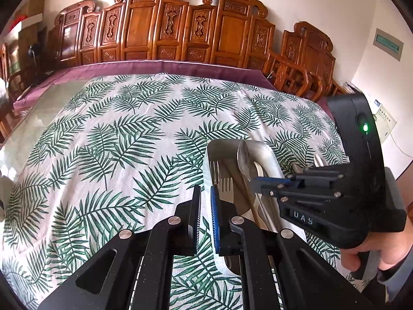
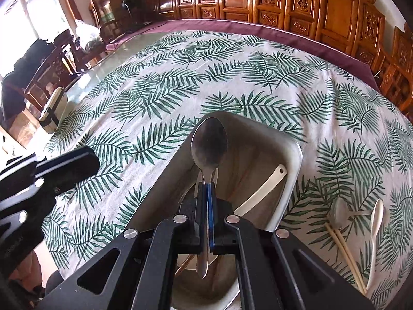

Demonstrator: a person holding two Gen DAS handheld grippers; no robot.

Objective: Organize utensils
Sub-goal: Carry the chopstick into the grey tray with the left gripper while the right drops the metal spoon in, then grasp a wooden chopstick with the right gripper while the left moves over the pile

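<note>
My right gripper is shut on a metal spoon and holds it by the handle above the steel tray, bowl pointing away. The same spoon shows in the left wrist view, with the right gripper over the tray. The tray holds two forks, chopsticks and a white spoon. My left gripper is nearly closed and empty, just left of the tray's rim. It also shows in the right wrist view.
A white plastic spoon, another spoon and pale chopsticks lie on the leaf-print tablecloth right of the tray. Carved wooden chairs line the far edge. A box stands at the left edge.
</note>
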